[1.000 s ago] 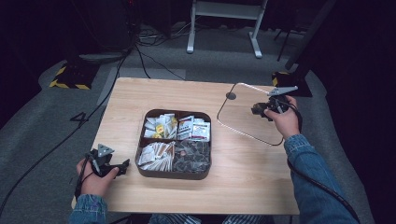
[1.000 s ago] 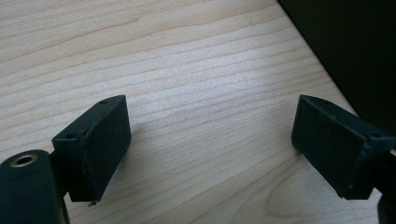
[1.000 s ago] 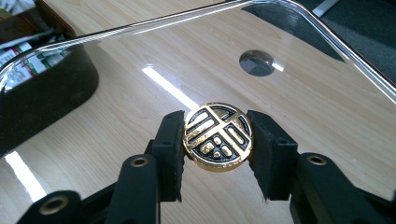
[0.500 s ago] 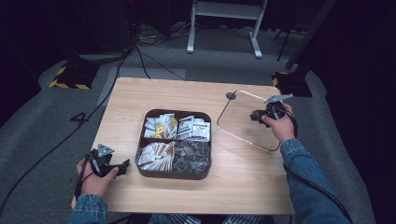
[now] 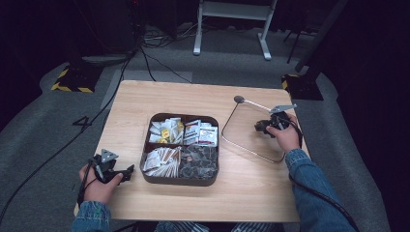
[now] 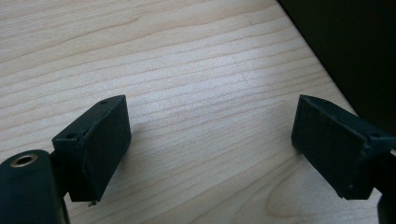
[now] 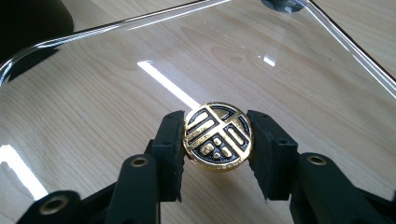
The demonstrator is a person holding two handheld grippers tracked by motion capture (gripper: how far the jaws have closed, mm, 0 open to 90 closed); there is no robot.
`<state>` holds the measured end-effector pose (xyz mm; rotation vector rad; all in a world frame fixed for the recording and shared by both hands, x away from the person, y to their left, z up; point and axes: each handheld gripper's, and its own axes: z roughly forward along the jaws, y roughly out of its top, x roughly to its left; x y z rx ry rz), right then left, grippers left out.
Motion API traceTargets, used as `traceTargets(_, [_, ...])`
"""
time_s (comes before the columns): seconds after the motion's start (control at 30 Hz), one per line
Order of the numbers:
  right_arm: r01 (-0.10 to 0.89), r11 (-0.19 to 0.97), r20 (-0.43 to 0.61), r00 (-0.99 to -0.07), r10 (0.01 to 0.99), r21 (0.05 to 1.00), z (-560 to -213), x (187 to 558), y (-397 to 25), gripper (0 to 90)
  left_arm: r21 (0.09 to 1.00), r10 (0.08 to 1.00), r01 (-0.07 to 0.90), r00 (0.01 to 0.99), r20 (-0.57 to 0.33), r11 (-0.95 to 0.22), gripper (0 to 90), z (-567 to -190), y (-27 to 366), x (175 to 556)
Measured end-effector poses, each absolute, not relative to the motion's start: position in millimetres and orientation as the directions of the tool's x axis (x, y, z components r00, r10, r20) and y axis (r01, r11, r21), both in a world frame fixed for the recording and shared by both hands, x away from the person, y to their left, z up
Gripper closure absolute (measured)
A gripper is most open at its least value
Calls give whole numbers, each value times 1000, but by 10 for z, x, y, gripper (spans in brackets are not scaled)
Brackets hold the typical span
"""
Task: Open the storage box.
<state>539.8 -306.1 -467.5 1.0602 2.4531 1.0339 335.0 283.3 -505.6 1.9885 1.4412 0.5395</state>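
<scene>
On the right side of the table: my right gripper [image 7: 218,140] has its jaws clamped on a round gold-and-black embossed coin [image 7: 218,136], held on edge above a clear glass lid with a dark knob [image 7: 285,4].
Glass lid: I see it lying flat on the pale wooden table [image 5: 193,99], right of the tray, with its knob [image 5: 239,99] at the far corner.
Near left corner: my left gripper [image 6: 215,144] sits low over bare wood, jaws wide apart, nothing between them.
Centre: a dark brown square tray with four compartments [image 5: 180,180] holds white and yellow packets in the far sections, paper sachets near left, dark pieces near right.
Spacing: I read the two grippers as well apart, the tray between them.
</scene>
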Motion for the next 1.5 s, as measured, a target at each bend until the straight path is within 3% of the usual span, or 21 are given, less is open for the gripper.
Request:
traceTargets(0.27, [538,464,40,-682,730,704,-4806,5324,-3068,586,687,946,694,322,-29,-215,124,-5056,2833,3350])
traceTargets(0.47, [543,437,53,-667,743,717,-4883,5289,-3119,582,683,963,709,268,-31,-176,117,-5055,2788,3366])
traceTargets(0.77, [535,418,36,-646,763,735,-4893,5262,-3152,468,685,963,707,268,-28,-177,117,-5055,2788,3369])
traceTargets(0.97, [523,365,64,-633,772,770,-4742,5213,-3188,402,684,964,708,266,-28,-176,119,-5055,2784,3367])
traceTargets(1.37, [495,323,90,-643,761,807,-4441,5055,-3117,450,684,964,708,265,-28,-175,117,-5054,2769,3395])
traceTargets(1.5, [445,328,73,-677,733,833,-4289,4969,-3003,448,682,964,710,265,-30,-175,118,-5054,2765,3399])
